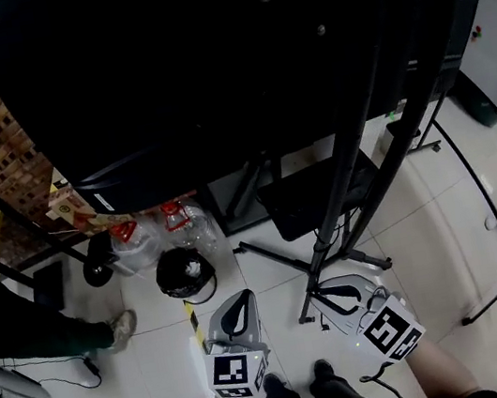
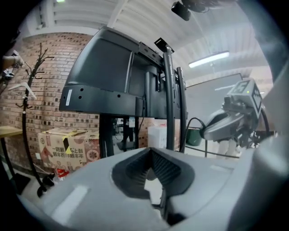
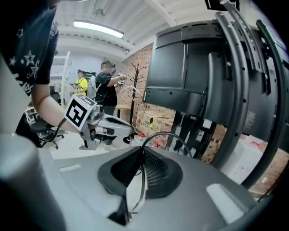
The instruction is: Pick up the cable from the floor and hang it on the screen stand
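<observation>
Only print is red lettering on one taped cardboard box [image 2: 67, 148], too small to read, plus a square black-and-white marker on each of the two gripper cubes [image 1: 234, 373]. Count: one black screen [image 1: 205, 58], one screen stand [image 1: 353, 146], two red-capped bottles [image 1: 133, 244], one black bin [image 1: 185, 273]. Right gripper [image 3: 142, 164] is pinched on the thin black cable [image 3: 167, 132], which arcs up off its tips near the stand. Left gripper [image 2: 150, 168] has its jaws together with nothing in them.

Black cable [image 3: 142, 176], red brick wall [image 2: 45, 58], white floor tiles [image 1: 272, 280]
</observation>
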The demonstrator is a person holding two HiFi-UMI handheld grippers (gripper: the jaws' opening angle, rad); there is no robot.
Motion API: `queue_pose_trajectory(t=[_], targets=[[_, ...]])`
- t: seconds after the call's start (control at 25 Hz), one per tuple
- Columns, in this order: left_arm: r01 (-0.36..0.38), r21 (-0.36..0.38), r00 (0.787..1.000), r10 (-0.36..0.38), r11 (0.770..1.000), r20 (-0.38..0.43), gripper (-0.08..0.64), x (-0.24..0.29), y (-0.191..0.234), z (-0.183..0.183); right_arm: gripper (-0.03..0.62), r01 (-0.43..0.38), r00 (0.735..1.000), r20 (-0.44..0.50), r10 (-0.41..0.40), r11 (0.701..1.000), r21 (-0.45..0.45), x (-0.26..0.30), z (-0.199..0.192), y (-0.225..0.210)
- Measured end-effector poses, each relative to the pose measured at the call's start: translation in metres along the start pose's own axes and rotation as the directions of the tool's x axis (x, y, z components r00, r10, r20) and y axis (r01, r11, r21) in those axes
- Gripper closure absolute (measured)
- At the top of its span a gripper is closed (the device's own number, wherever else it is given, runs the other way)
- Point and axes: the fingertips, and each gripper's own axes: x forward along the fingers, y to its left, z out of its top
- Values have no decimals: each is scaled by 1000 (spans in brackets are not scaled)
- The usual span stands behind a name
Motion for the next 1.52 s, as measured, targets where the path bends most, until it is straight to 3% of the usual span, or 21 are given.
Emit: queue_pose_trajectory(t=[0.24, 0.52, 0.88, 1.2, 1.52], targets=[[56, 65, 995, -61, 996, 81, 555, -2, -27, 63, 571, 60, 993, 108, -51, 995, -79, -44, 76, -25], [51, 111, 983, -69, 993, 171, 555, 1, -23, 126, 569, 175, 956, 253, -149, 981, -83, -81, 158, -64], [27, 175, 966, -71, 984, 247, 555, -6, -18, 193, 568, 304, 874, 411, -260, 952, -46, -125, 261, -106], [13, 227, 937, -91, 974, 336, 554, -20, -16, 246, 568, 370, 775, 545, -321, 929, 21, -169, 376, -141], [6, 241, 928, -95, 971, 359, 555, -14, -9, 292, 568, 436, 735, 588, -337, 899, -30, -212, 481, -161]])
